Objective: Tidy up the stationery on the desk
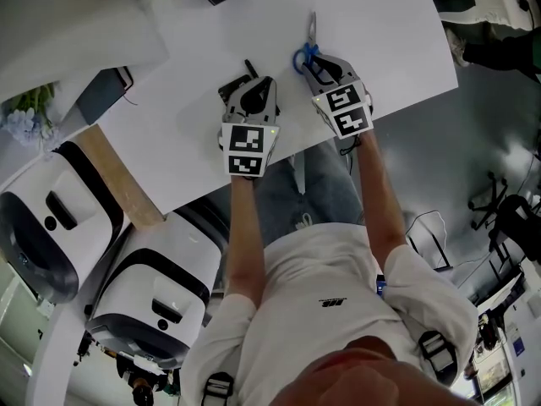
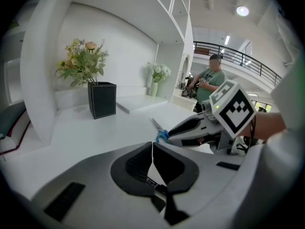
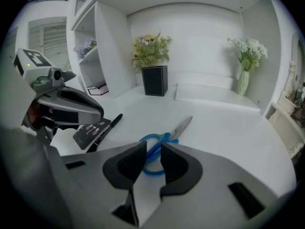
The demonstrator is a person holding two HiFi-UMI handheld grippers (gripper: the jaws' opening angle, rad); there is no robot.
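The white bench (image 1: 380, 24) holds blue-handled scissors (image 3: 167, 136), a handle loop showing in the narrow gap of the right hand-held gripper (image 3: 153, 151). The left hand-held gripper (image 2: 152, 149) is closed and empty. This looks like the pickup step, and the next move calls for squeezing that handle.

1 pr scissors (image 3: 167, 136), 1 pen (image 3: 107, 127) — 1 card (image 3: 89, 130).

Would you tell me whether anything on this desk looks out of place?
Only loose stationery: blue-handled scissors lie askew on the desk, and a black pen rests beside a dark card. Nothing looks spilled or damaged.
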